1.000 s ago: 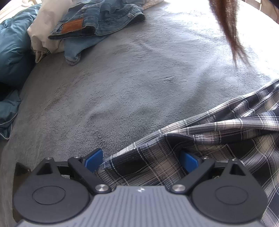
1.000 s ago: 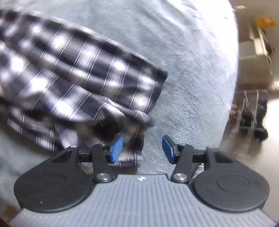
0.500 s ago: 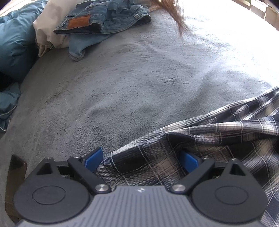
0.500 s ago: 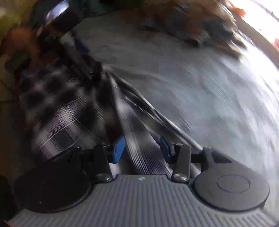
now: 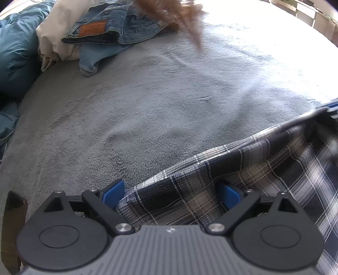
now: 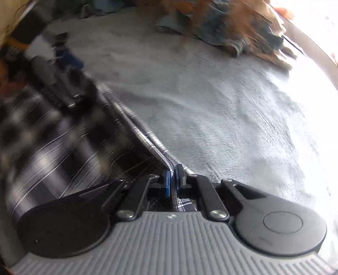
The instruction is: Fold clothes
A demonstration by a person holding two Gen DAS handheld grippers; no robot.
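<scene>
A dark blue and white plaid shirt (image 5: 253,169) lies on the grey blanket (image 5: 169,95). In the left wrist view its near corner sits between the wide-apart blue pads of my left gripper (image 5: 171,193), which is open. The pads do not press on the cloth. In the right wrist view my right gripper (image 6: 172,179) is closing, and its pads pinch the shirt's (image 6: 63,148) folded edge. The left gripper (image 6: 74,78) shows blurred at the upper left of that view. The right gripper (image 5: 330,110) appears blurred at the far right edge of the left wrist view.
Blue jeans (image 5: 118,27) lie piled at the back of the blanket, partly on a cream cloth (image 5: 52,36). A teal duvet (image 5: 14,52) bunches at the left edge. The person's reddish hair (image 5: 186,17) hangs in at the top.
My right gripper swung across the shirt to its long edge and shut on it. The left gripper stayed put. The hanging hair drifted from right to left.
</scene>
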